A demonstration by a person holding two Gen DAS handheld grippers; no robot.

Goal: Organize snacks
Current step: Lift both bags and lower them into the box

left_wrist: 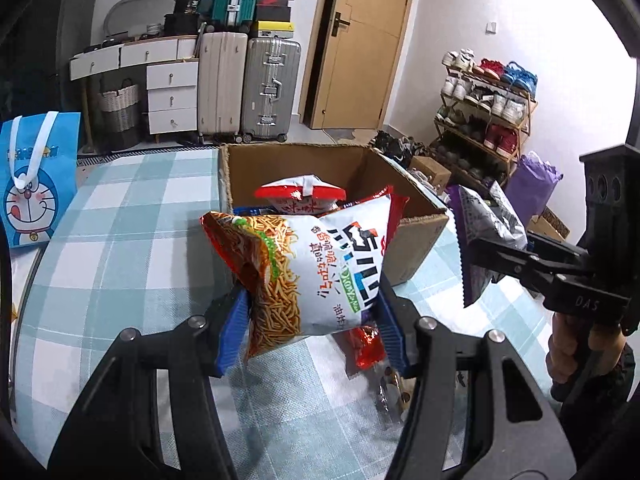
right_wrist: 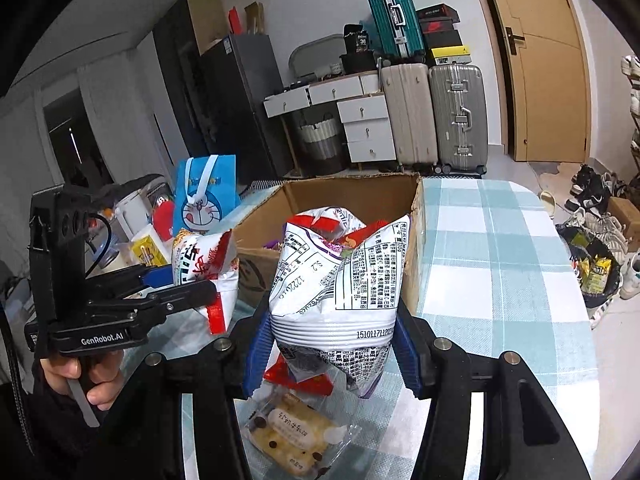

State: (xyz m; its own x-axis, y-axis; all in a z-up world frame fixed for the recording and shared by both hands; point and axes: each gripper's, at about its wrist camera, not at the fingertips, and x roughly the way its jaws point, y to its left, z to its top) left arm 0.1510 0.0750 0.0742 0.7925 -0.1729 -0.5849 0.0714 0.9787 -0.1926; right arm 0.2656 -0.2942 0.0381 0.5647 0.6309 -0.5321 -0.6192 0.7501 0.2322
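My left gripper [left_wrist: 312,320] is shut on a white and red bag of fried noodle sticks [left_wrist: 312,264], held above the checked table just in front of the open cardboard box [left_wrist: 416,240]. It also shows in the right wrist view [right_wrist: 208,268]. My right gripper [right_wrist: 332,344] is shut on a white and purple snack bag [right_wrist: 336,280], seen in the left wrist view [left_wrist: 476,236] to the right of the box. The box [right_wrist: 356,192] holds a red and white bag [left_wrist: 300,192] and other packs. A clear cookie pack [right_wrist: 292,436] and a red pack [right_wrist: 300,376] lie on the table below.
A blue cartoon gift bag [left_wrist: 32,176] stands at the table's left edge. Suitcases [left_wrist: 248,88], drawers [left_wrist: 172,96] and a door [left_wrist: 360,40] lie behind. A shoe rack [left_wrist: 484,108] stands at the right. The checked tablecloth [right_wrist: 500,240] stretches right of the box.
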